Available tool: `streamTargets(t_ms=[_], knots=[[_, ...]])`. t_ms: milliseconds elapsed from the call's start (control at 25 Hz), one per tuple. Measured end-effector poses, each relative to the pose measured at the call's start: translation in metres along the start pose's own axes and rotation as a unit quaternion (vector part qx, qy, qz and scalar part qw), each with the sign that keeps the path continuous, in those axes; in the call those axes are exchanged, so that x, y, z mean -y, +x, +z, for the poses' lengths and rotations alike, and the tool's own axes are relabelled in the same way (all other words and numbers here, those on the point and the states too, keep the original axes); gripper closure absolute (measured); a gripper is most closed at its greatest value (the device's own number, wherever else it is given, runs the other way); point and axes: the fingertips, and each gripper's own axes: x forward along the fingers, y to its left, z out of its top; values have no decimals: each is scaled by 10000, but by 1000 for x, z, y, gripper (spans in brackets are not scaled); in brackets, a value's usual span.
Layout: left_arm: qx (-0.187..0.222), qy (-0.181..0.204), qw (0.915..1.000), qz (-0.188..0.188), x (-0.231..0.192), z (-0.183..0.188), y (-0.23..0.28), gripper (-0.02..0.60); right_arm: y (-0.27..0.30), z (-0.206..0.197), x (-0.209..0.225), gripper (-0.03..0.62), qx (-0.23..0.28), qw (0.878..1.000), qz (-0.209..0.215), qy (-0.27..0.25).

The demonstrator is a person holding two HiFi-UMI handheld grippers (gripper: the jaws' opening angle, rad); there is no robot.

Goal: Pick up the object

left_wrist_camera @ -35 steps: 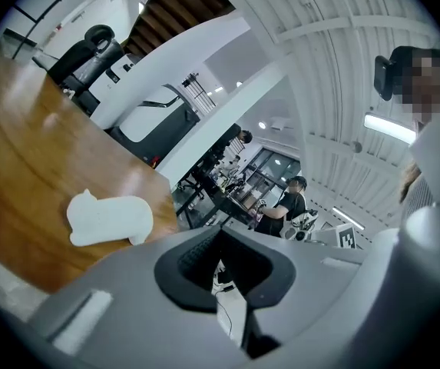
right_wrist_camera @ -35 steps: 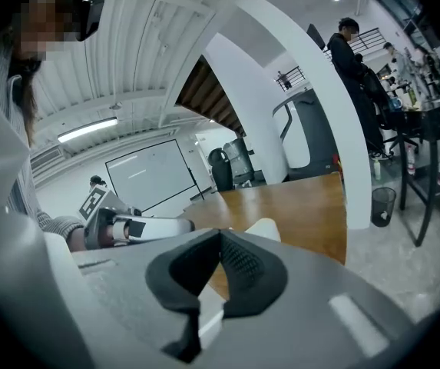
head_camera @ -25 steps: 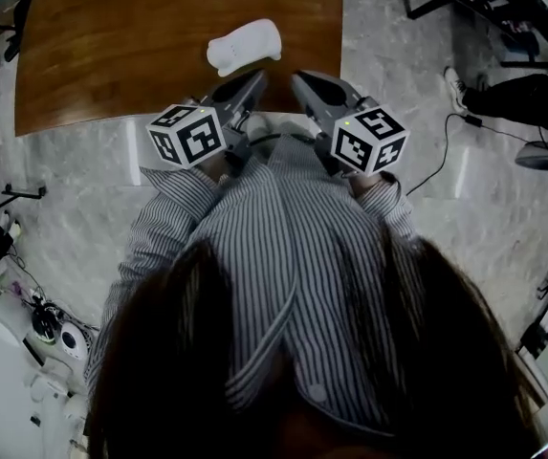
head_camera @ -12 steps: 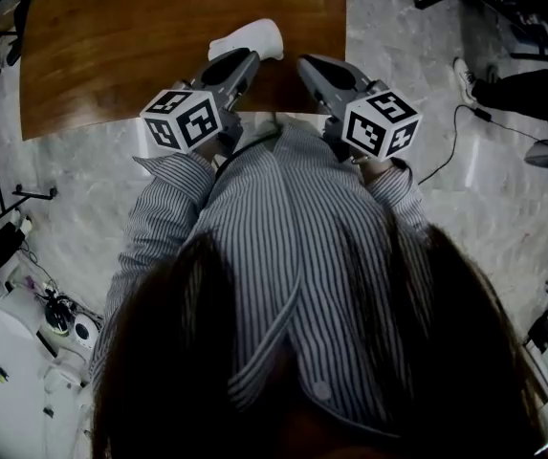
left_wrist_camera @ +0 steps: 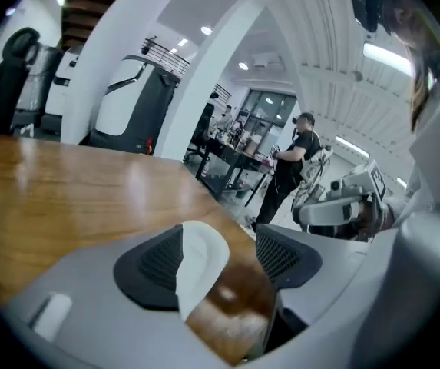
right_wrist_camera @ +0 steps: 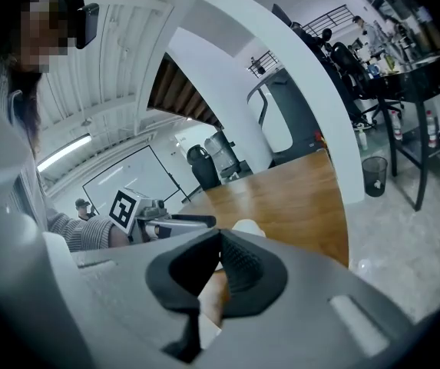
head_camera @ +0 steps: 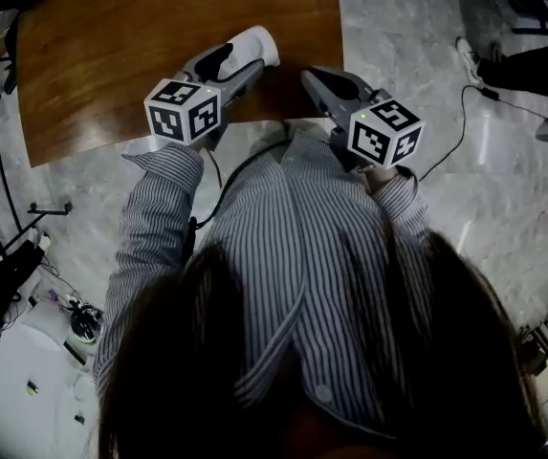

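Note:
A white, rounded object (head_camera: pixel 259 40) lies on the brown wooden table (head_camera: pixel 111 55) near its front right corner. My left gripper (head_camera: pixel 233 58) reaches over the table edge to it. In the left gripper view the jaws are opening, with the white object (left_wrist_camera: pixel 201 261) between them, close to the left pad (left_wrist_camera: pixel 152 261) and apart from the right one. My right gripper (head_camera: pixel 314 73) hovers just right of the object, jaws shut with nothing between them (right_wrist_camera: pixel 220 261). Past its tips, the right gripper view shows the white object (right_wrist_camera: pixel 248 227).
The table's front edge (head_camera: pixel 168 132) runs just ahead of the person's striped shirt. Marble floor surrounds the table, with cables and a black-clad leg (head_camera: pixel 532 65) at right. A standing person (left_wrist_camera: pixel 290 167) and desks lie beyond the table; a bin (right_wrist_camera: pixel 373 177) stands on the floor.
Both grippers moved forward over the table edge. The left gripper reached the white object and its jaws went from shut to open around it.

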Motion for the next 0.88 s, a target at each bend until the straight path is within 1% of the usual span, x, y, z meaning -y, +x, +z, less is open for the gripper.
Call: streamTargets(t_ms=[80,160,280,360,440,600,720,880], knots=[[-332,512,9981,39,-1,-5,8,262,-1,-3,3,592,3,10000,-24,93],[-626,979,9932,23,-1,-9,15,234,-1,-5,8,592,18,9998,-53,170],[-1001,1513,9834,-87,-3,-16,23,193,-3,-6,13,592,51,9996,-125,258],[-1256,1818,9752,-93,-9,-22,27,182,-3,-8,16,592,67,9993,-177,319],[-1514,1985,9683,-81,-18,-30,29,176,-5,-12,19,592,77,9990,-228,385],[-1999,2118,9564,-201,-27,-46,36,152,-13,-21,28,592,104,9976,-367,583],[-2202,2238,9491,-246,-29,-51,43,147,-18,-27,36,592,118,9963,-471,709],[-2467,2365,9393,-306,-31,-62,45,137,-19,-36,36,592,97,9948,-514,870]])
